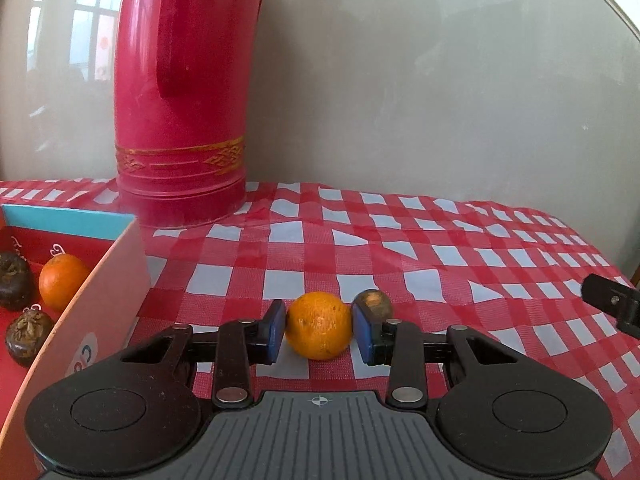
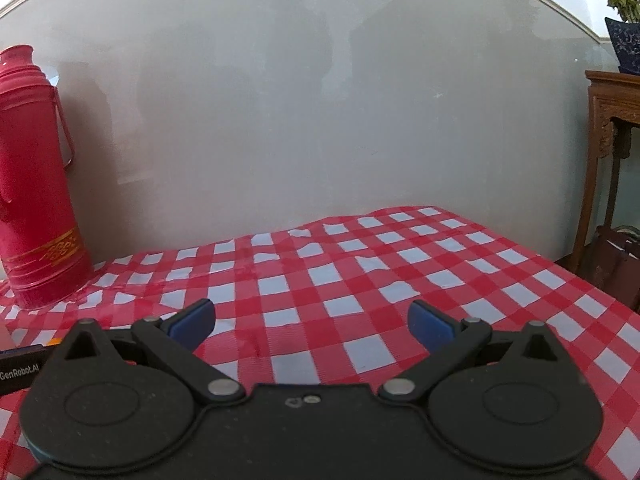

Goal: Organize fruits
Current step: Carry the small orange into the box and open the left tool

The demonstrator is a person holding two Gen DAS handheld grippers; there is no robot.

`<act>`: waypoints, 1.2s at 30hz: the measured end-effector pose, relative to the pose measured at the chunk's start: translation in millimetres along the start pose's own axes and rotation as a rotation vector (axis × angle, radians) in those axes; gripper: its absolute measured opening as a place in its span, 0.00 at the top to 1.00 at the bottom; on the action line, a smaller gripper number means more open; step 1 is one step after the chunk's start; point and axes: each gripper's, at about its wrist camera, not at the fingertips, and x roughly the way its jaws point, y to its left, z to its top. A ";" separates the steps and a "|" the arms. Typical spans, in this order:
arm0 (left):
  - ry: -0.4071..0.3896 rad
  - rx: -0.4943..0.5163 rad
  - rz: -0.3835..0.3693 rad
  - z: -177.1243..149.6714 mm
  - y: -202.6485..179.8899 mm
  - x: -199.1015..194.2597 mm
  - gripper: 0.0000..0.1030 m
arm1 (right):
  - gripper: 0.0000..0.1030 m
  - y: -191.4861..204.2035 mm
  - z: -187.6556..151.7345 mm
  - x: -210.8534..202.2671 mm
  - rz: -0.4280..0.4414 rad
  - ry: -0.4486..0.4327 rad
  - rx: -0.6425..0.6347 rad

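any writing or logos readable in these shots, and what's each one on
"GenRobot.AI": white print on the black device at the left edge of the right wrist view; the start may be cut off.
Coloured logo on the outer wall of the cardboard box: partly hidden, not readable.
Pale script and curls on the box's red inner lining: too small and cut off to read.
Gold band on the red thermos: ornament only, no words.
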 end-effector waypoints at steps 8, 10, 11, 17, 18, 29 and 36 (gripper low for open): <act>0.002 -0.005 -0.027 1.0 -0.2 -2.8 0.64 | 0.06 -3.4 -0.7 5.9 -0.008 0.012 0.012; -0.031 0.014 -0.010 4.2 1.4 -15.9 0.64 | 0.06 0.7 0.0 5.9 0.007 0.011 0.013; -0.052 0.017 -0.003 5.9 5.0 -25.1 0.64 | 0.06 4.1 0.6 5.7 0.016 0.008 0.013; -0.140 0.000 0.053 8.7 36.5 -80.3 0.64 | 0.06 27.2 -0.5 2.2 0.079 0.012 0.002; -0.149 -0.002 0.070 7.7 42.9 -87.6 0.64 | 0.06 31.0 -0.7 1.1 0.087 0.011 0.000; -0.123 -0.062 0.282 -8.4 135.8 -127.0 0.23 | 0.06 75.2 -5.4 -13.7 0.174 0.025 -0.037; -0.133 -0.079 0.319 -13.5 158.9 -145.8 0.11 | 0.06 99.3 -3.1 -35.2 0.221 0.007 -0.087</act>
